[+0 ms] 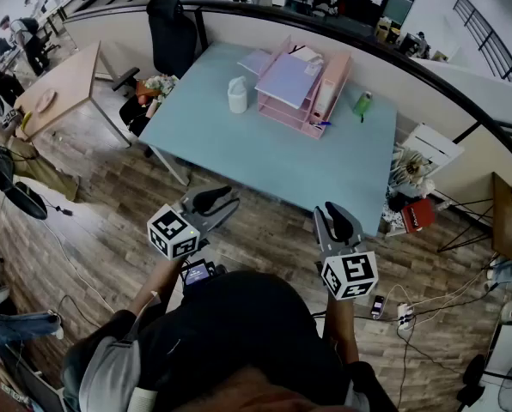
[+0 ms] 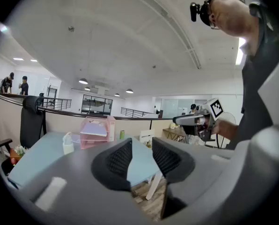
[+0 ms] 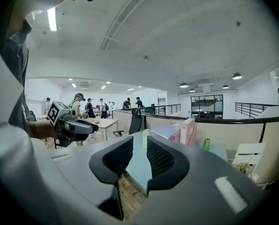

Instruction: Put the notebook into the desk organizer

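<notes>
So, nothing's being carried right now. The left gripper point(image 1: 215, 201) and the right gripper point(image 1: 336, 222) are both held well short of the desk organizer point(image 1: 283, 112), out over the wooden floor point(image 1: 265, 230) on the near side of the table point(image 1: 239, 148) it sits on. Each pair of jaws is parted a little, and only table and floor are seen through the gap, so both can be called empty.

The notebook point(image 1: 287, 79) looks to be laid flat on the organizer's top tier: a thin, plain lavender cover, about as wide as the pink tray under it. If that's the one meant, the job can be judged pretty much done, with maybe a nudge left to square it up.

A paler flat thing point(image 1: 255, 61) is also seen on the table, just beside the organizer's far left corner. Whether that's the real target can't be told. A white bottle point(image 1: 237, 94) is stood to the organizer's left and a green can point(image 1: 362, 103) to its right.
</notes>
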`<state>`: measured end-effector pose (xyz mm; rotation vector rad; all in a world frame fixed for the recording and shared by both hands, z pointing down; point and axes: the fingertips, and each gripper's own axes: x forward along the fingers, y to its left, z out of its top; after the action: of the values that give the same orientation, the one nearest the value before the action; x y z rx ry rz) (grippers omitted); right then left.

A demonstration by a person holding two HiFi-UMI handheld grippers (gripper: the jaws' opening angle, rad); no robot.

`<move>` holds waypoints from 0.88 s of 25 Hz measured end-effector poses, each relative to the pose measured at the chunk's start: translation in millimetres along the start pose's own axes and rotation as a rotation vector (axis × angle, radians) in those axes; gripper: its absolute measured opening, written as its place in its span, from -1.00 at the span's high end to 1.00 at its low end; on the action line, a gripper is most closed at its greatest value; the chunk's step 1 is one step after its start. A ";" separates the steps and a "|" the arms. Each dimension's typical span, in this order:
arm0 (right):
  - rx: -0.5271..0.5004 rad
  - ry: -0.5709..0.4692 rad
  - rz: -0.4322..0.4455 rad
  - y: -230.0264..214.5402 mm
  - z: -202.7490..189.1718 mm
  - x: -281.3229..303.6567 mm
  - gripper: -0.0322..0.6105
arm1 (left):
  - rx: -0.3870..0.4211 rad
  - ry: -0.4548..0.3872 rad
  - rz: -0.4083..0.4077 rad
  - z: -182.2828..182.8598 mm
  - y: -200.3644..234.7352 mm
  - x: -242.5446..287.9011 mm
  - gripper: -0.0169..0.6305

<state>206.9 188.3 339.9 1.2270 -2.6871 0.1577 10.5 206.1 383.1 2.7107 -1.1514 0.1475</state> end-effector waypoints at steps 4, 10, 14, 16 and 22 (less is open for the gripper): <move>0.000 0.011 -0.013 16.0 1.7 10.4 0.65 | -0.007 0.001 -0.013 -2.6 14.4 -14.1 0.40; -0.004 0.024 -0.036 38.4 3.6 24.0 0.65 | -0.019 -0.005 -0.034 -8.2 34.2 -31.4 0.40; 0.002 0.028 -0.049 55.9 5.0 32.3 0.65 | -0.024 -0.009 -0.046 -11.1 45.7 -46.3 0.40; 0.016 0.017 -0.059 63.3 7.7 37.7 0.65 | -0.027 -0.011 -0.051 -11.9 53.2 -53.2 0.40; 0.057 -0.001 -0.089 87.4 9.7 55.1 0.65 | -0.027 -0.015 -0.077 -17.1 75.3 -78.2 0.40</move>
<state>104.3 203.1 340.1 1.3603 -2.6400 0.2234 -98.2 213.5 397.2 2.7318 -1.0432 0.0997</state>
